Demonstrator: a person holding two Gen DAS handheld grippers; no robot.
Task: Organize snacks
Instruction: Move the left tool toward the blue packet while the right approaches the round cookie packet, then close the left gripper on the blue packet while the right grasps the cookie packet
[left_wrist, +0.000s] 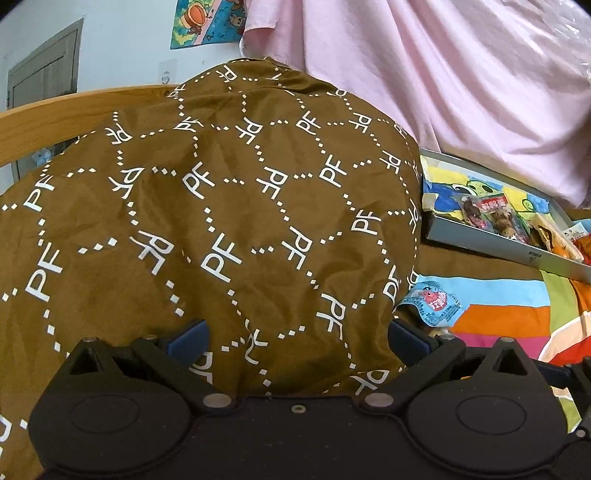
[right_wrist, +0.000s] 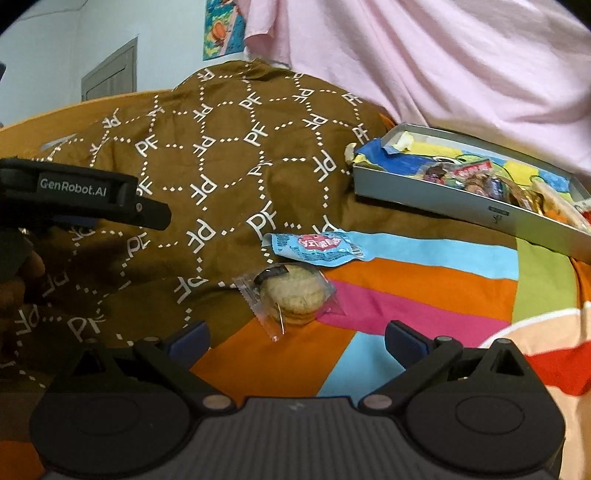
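Note:
A clear-wrapped round cookie (right_wrist: 291, 295) lies on the striped bedcover just ahead of my right gripper (right_wrist: 297, 341), which is open and empty. A blue snack packet (right_wrist: 314, 248) lies just beyond the cookie; in the left wrist view the blue snack packet (left_wrist: 434, 301) shows right of the pillow. A grey tray (right_wrist: 443, 205) at the right holds several wrapped snacks (right_wrist: 480, 181); the grey tray (left_wrist: 480, 245) also appears in the left view. My left gripper (left_wrist: 297, 341) is open, close against the brown pillow, nothing between its fingers. The left gripper's body (right_wrist: 74, 192) shows at the left of the right view.
A large brown pillow (left_wrist: 221, 221) printed with white letters fills the left view and bulges beside the snacks. A wooden bed rail (left_wrist: 55, 122) runs behind it. Pink cloth (right_wrist: 424, 62) hangs behind the tray. The striped bedcover (right_wrist: 424, 288) spreads to the right.

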